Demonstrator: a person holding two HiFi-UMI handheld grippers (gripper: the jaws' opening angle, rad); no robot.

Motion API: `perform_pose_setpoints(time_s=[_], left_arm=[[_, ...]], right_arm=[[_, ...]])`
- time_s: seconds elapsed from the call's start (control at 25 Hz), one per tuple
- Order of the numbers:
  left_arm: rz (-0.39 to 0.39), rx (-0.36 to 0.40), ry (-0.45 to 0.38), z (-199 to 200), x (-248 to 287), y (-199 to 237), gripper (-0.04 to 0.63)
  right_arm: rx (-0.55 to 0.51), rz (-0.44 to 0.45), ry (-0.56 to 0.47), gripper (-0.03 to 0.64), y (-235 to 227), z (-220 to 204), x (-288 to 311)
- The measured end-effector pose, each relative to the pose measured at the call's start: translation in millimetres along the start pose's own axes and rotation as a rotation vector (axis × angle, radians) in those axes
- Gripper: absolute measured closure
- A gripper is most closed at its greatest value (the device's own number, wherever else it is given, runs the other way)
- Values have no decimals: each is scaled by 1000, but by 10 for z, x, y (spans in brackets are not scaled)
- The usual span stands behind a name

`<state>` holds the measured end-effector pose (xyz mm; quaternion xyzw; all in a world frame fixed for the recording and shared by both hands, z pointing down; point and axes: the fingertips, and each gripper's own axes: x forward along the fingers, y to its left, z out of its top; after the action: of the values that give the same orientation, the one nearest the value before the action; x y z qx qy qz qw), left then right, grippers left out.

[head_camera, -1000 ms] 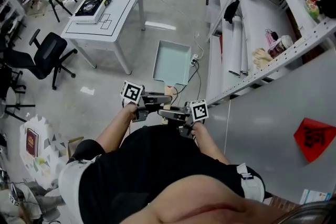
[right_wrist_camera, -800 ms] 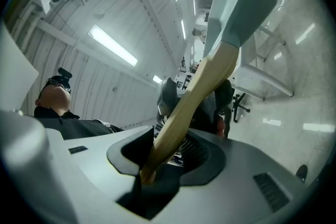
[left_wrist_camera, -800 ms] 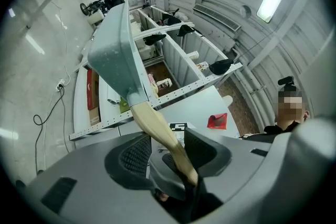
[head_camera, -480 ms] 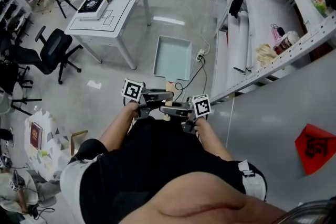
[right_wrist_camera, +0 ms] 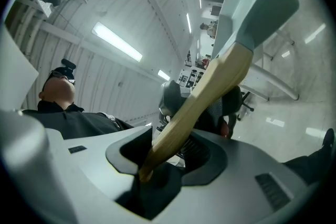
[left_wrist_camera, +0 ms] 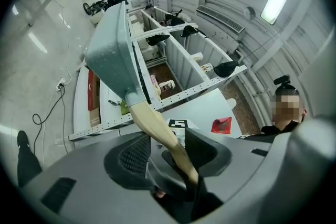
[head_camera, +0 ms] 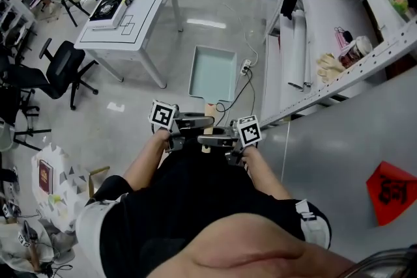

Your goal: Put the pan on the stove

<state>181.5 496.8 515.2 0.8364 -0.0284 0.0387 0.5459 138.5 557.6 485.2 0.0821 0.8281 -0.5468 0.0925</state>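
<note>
A pale green rectangular pan (head_camera: 213, 73) hangs in the air over the floor in front of the person, with its wooden handle (head_camera: 209, 107) pointing back at the body. My left gripper (head_camera: 207, 120) reaches in from the left and is shut on the handle (left_wrist_camera: 157, 126). My right gripper (head_camera: 203, 139) comes from the right, just behind it. The handle (right_wrist_camera: 210, 92) lies between its pads and touches them while its jaws are opening. The black stove (head_camera: 109, 10) sits on a white table (head_camera: 140, 23) far off at the upper left.
A black office chair (head_camera: 58, 68) stands left of the table. A long metal shelving rack (head_camera: 326, 29) with rolls and gloves runs along the right. A power strip with its cable (head_camera: 246, 66) lies on the floor beside the pan.
The pan and both grippers keep the same pose in front of the body. The table and floor have shifted slightly in the head view.
</note>
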Motion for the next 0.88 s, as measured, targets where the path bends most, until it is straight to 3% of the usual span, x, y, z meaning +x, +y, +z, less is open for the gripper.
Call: perform_pose_setpoints(time_s=[0.28, 0.88], left_arm=[[-18, -15, -19, 426, -4, 281, 391], [-81, 9, -42, 2181, 90, 849, 388]], right_arm=[[16, -15, -11, 433, -250, 446, -47], [35, -12, -23, 439, -834, 2213, -167]])
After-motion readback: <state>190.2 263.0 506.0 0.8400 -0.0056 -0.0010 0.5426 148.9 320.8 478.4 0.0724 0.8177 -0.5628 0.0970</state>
